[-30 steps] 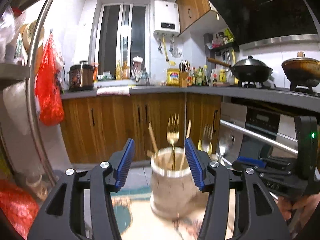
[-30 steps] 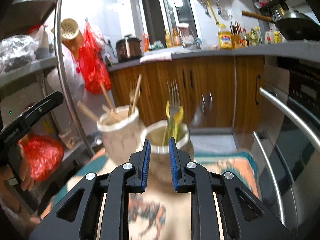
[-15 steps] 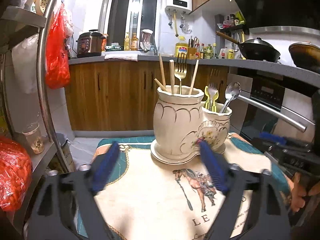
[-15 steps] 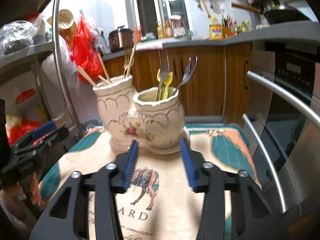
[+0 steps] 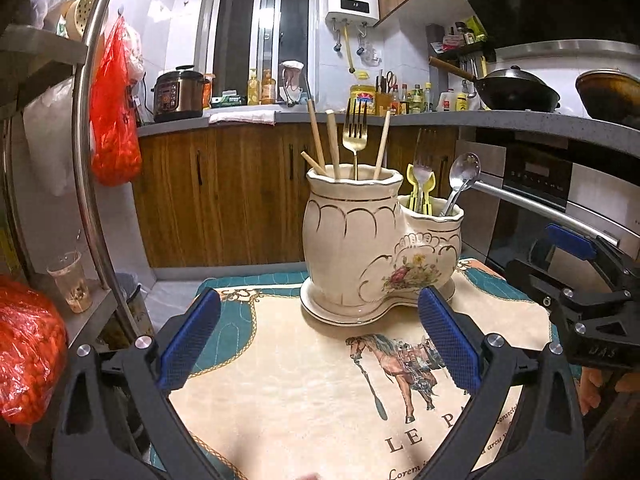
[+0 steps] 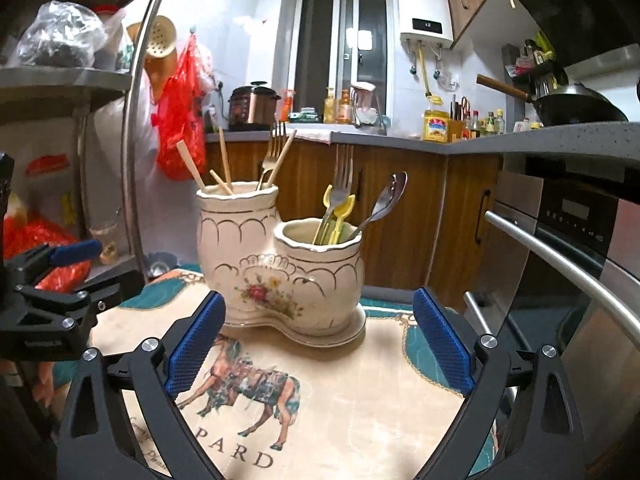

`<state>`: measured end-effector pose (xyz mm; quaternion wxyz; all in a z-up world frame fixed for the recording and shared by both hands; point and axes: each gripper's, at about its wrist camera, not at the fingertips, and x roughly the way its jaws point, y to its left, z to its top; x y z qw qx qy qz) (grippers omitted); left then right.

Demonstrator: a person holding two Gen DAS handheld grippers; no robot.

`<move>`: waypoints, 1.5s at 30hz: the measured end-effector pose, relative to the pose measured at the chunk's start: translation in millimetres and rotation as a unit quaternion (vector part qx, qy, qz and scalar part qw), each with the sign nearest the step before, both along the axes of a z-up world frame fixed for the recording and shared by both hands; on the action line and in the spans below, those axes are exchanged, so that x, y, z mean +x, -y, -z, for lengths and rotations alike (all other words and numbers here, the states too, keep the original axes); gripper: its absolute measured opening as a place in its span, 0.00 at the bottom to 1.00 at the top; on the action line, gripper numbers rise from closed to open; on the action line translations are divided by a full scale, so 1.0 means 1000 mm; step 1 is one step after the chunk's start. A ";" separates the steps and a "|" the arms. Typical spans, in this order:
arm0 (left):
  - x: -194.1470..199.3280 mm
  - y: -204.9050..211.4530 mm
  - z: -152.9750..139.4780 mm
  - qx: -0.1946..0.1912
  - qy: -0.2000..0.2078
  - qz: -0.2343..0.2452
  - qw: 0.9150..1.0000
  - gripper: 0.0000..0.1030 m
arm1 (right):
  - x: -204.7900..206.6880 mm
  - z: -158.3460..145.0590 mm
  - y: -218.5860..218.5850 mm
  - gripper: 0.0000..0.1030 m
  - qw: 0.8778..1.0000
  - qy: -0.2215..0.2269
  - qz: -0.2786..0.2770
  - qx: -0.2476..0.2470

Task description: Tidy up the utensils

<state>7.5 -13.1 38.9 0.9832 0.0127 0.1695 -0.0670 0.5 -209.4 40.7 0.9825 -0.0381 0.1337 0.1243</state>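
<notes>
Cream cloth (image 5: 304,392) with teal border and a printed horse, spread over the tabletop; carries all items below.

Ceramic utensil holder (image 5: 360,248), cream with gold scrollwork and a painted flower; two joined pots on one base, standing upright at the far middle of the cloth.
- Taller pot (image 6: 236,232): holds wooden chopsticks (image 5: 318,140) and one gold fork (image 5: 355,128), tines up.
- Shorter pot (image 6: 320,264): holds a steel fork (image 6: 343,172), a steel spoon (image 6: 390,196) leaning outward, and yellow plastic pieces (image 6: 338,210).

Left claw (image 5: 318,340), black frame with blue pads: jaws opening, spread wide, nothing between them; it hovers over the cloth just short of the holder, touching nothing.

Right claw (image 6: 318,344), same build: jaws opening, spread wide, nothing held; it faces the shorter pot from the near side, clear of the base.

Each claw shows at the edge of the other's view, with fingers of the holding hand (image 5: 592,388) visible below.

Red plastic bag (image 5: 114,120), hanging from the metal rack at left.
</notes>
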 end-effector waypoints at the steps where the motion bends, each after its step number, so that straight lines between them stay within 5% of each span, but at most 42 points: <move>1: -0.001 0.000 0.000 0.001 0.002 0.000 1.000 0.95 | 0.002 0.000 0.002 0.92 1.000 -0.004 0.001 0.005; 45: -0.002 -0.001 0.000 0.003 0.004 -0.002 1.000 0.95 | 0.008 0.004 0.007 0.95 1.000 -0.021 0.006 0.014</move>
